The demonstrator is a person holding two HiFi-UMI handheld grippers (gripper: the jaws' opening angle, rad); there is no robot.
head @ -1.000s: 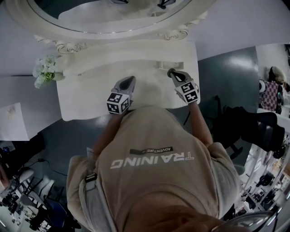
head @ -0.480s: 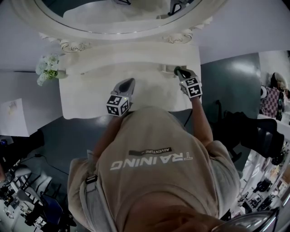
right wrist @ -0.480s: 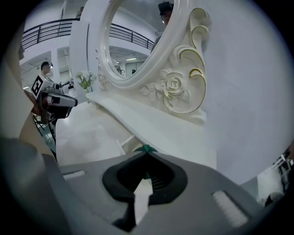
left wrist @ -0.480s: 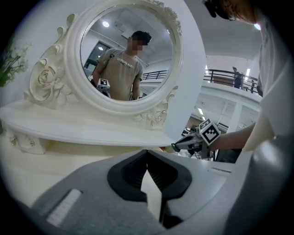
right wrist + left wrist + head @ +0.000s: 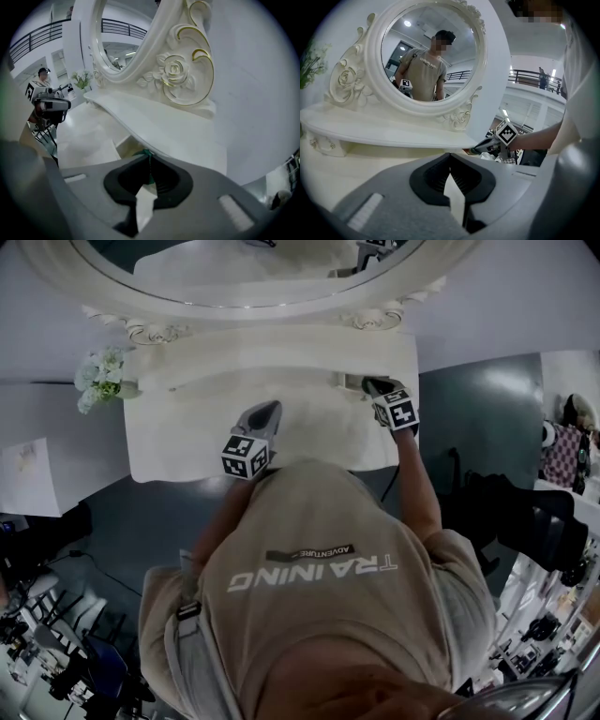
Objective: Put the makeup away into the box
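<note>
My right gripper (image 5: 368, 384) is at the back right of the white dressing table (image 5: 187, 442), with its tips at a small open box (image 5: 346, 381) under the shelf. In the right gripper view a thin green makeup item (image 5: 149, 163) shows in the seam between the jaws of that gripper (image 5: 150, 157). The jaws are just starting to open and the pads still touch the item. The box's pale opening (image 5: 123, 146) lies just beyond the tips. My left gripper (image 5: 269, 411) hovers over the middle of the table, shut and empty (image 5: 451, 157). From there I see the right gripper (image 5: 477, 150) reaching under the shelf.
An ornate oval mirror (image 5: 234, 277) stands on a raised shelf (image 5: 272, 357) along the back of the table. A bunch of white flowers (image 5: 98, 381) sits at the back left. The table's right edge drops to the floor close to my right gripper.
My right gripper has moved toward the back right of the table and sunk to the small box under the shelf. The left gripper has stayed put.
</note>
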